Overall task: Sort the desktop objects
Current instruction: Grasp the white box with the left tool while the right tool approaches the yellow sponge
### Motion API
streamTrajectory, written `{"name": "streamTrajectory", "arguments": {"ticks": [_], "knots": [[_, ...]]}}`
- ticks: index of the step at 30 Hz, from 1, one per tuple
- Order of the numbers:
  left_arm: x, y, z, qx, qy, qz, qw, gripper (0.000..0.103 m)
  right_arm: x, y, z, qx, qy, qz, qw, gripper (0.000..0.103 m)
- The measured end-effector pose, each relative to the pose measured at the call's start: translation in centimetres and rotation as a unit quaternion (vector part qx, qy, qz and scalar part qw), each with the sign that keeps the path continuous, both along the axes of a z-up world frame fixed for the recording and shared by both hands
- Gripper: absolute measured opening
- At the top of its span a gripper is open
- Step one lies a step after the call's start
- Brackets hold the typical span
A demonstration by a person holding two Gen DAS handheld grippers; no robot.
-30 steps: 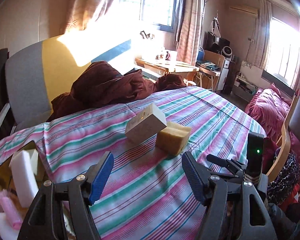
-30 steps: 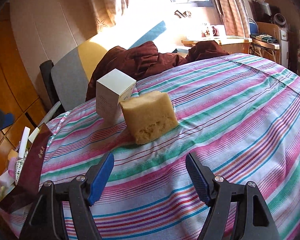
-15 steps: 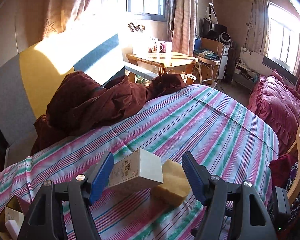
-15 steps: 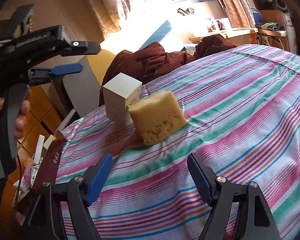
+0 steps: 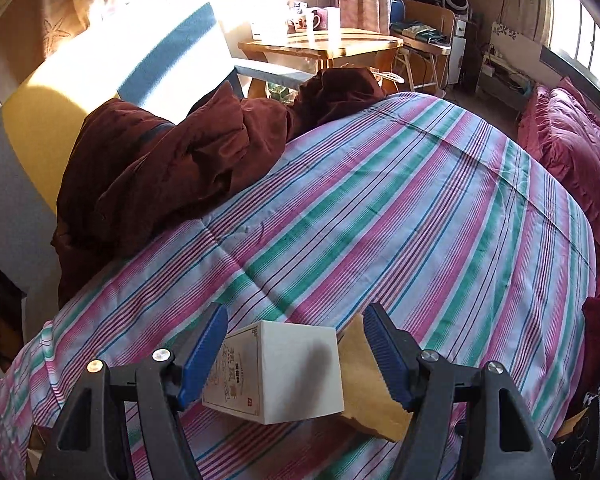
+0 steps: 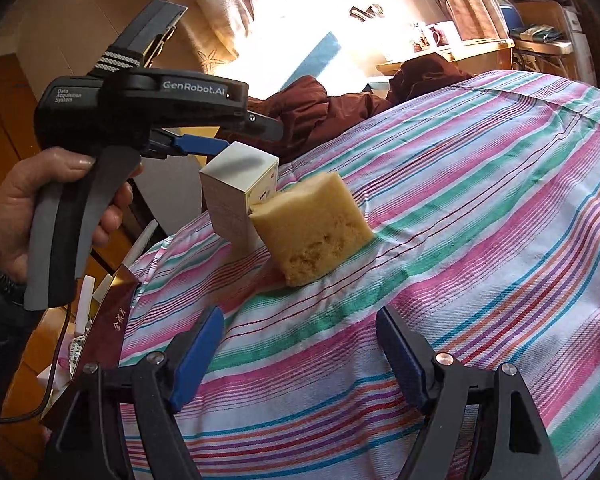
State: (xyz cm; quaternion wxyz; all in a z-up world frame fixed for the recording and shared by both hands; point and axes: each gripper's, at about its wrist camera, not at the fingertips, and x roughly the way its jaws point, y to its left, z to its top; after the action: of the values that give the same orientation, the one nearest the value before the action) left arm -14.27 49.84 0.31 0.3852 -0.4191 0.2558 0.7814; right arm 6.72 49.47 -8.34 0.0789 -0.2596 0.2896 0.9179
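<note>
A white carton point(image 5: 276, 372) with printed characters stands on the striped tablecloth point(image 5: 380, 208). A yellow sponge point(image 5: 364, 388) leans against its right side. My left gripper point(image 5: 296, 356) is open and straddles the carton. Its left pad point(image 5: 204, 356) is at the carton's edge, and its right pad point(image 5: 388, 356) is over the sponge. In the right wrist view a hand point(image 6: 16, 200) holds that gripper over the carton point(image 6: 240, 188), one blue finger point(image 6: 200, 145) just above the top. My right gripper point(image 6: 300, 356) is open and empty, a short way in front of the sponge point(image 6: 316, 228).
A dark red jacket point(image 5: 172, 168) lies heaped on the table's far side against a chair back. Off the table's left edge, a dark red box point(image 6: 112, 320) holds white blocks. A wooden side table with mugs point(image 5: 324, 44) and pink bedding point(image 5: 572, 140) stand beyond.
My left gripper has moved forward and down from the near left until the carton sits between its open fingers. My right gripper has edged slightly closer to the sponge.
</note>
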Motion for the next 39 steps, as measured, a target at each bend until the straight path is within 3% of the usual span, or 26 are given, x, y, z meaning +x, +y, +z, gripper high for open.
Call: {"name": "streamTrajectory", "arguments": {"ticks": [5, 10, 16, 20, 21, 25, 28, 29, 32, 33, 35, 39], "knots": [[-0.3, -2.3, -1.3, 0.000, -0.030, 0.005, 0.9995, 0.060, 0.1, -0.1, 0.1, 0.004, -0.004, -0.004, 1.000, 0.080], [0.6, -5.6, -1.2, 0.022, -0.010, 0.011, 0.9996, 0.055, 0.3, -0.3, 0.2, 0.008, -0.006, -0.007, 1.000, 0.080], [3.1, -11.3, -0.5, 0.085, 0.000, 0.032, 0.9958, 0.044, 0.2, -0.4, 0.1, 0.013, -0.010, -0.012, 1.000, 0.080], [5.3, -14.4, -1.9, 0.094, -0.005, 0.038, 0.9949, 0.039, 0.2, -0.6, 0.2, 0.021, -0.015, -0.016, 1.000, 0.080], [5.5, -15.0, -2.5, 0.094, -0.013, 0.041, 0.9946, 0.033, 0.1, -0.6, 0.2, 0.023, -0.017, -0.017, 0.999, 0.080], [5.5, -17.2, -4.5, 0.108, -0.047, 0.062, 0.9911, 0.033, 0.0, -0.8, 0.2, 0.030, -0.024, -0.018, 0.999, 0.080], [5.4, -18.8, -4.6, 0.149, -0.079, 0.078, 0.9826, 0.033, -0.1, -0.9, 0.3, 0.036, -0.028, -0.019, 0.999, 0.080], [5.4, -19.2, -4.4, 0.168, -0.087, 0.087, 0.9780, 0.037, -0.1, -1.0, 0.3, 0.038, -0.029, -0.019, 0.999, 0.080], [5.5, -20.1, -3.7, 0.217, -0.110, 0.112, 0.9635, 0.079, -0.3, -1.2, 0.3, 0.045, -0.035, -0.021, 0.998, 0.080], [5.7, -20.0, -3.6, 0.221, -0.109, 0.119, 0.9619, 0.086, -0.3, -1.2, 0.3, 0.047, -0.036, -0.021, 0.998, 0.080], [6.3, -19.1, -3.5, 0.208, -0.088, 0.134, 0.9648, 0.085, -0.3, -1.2, 0.3, 0.046, -0.036, -0.021, 0.998, 0.080], [6.5, -16.5, -4.3, 0.177, -0.085, 0.147, 0.9694, 0.085, -0.3, -1.1, 0.3, 0.045, -0.034, -0.023, 0.998, 0.080]]}}
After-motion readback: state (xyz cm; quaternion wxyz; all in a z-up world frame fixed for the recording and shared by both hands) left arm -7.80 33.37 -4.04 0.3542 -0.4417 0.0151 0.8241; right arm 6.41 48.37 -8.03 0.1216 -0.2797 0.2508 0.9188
